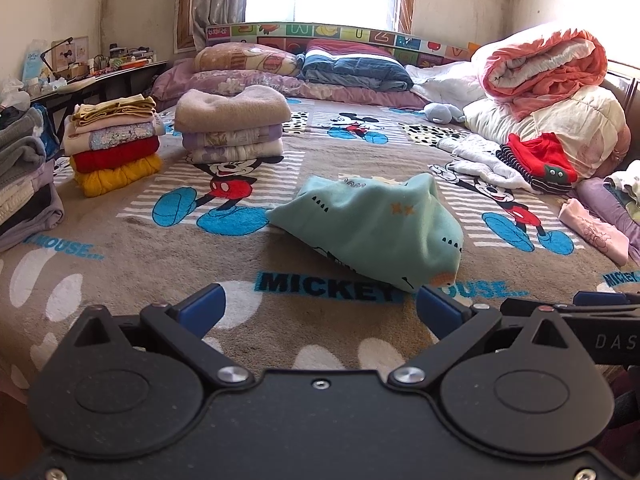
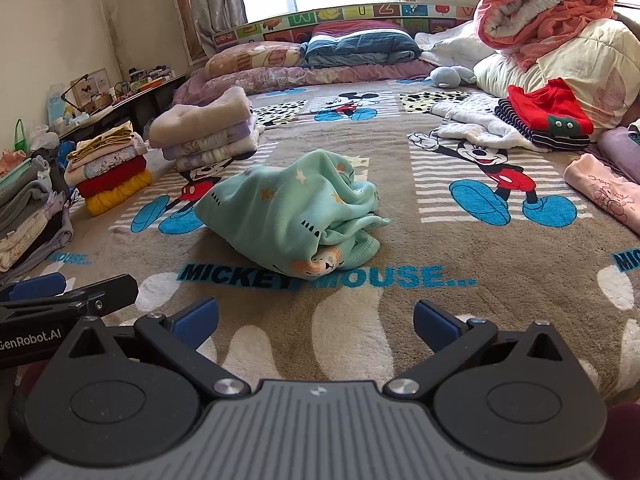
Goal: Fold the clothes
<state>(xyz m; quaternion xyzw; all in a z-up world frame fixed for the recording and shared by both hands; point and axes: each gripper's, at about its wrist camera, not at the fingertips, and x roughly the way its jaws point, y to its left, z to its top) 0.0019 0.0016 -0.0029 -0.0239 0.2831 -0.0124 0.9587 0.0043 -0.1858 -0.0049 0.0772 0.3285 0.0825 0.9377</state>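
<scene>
Ahead, a crumpled mint-green garment (image 2: 292, 216) lies on the bed blanket (image 2: 400, 320), just beyond and between the empty, wide-apart left gripper (image 1: 320, 312) and right gripper (image 2: 316, 320), slightly nearer the left.

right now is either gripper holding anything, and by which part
Nothing is held. The left gripper and the right gripper both stand open with only blanket between their fingers. The crumpled green garment lies loose on the bed, ahead of both.
</scene>
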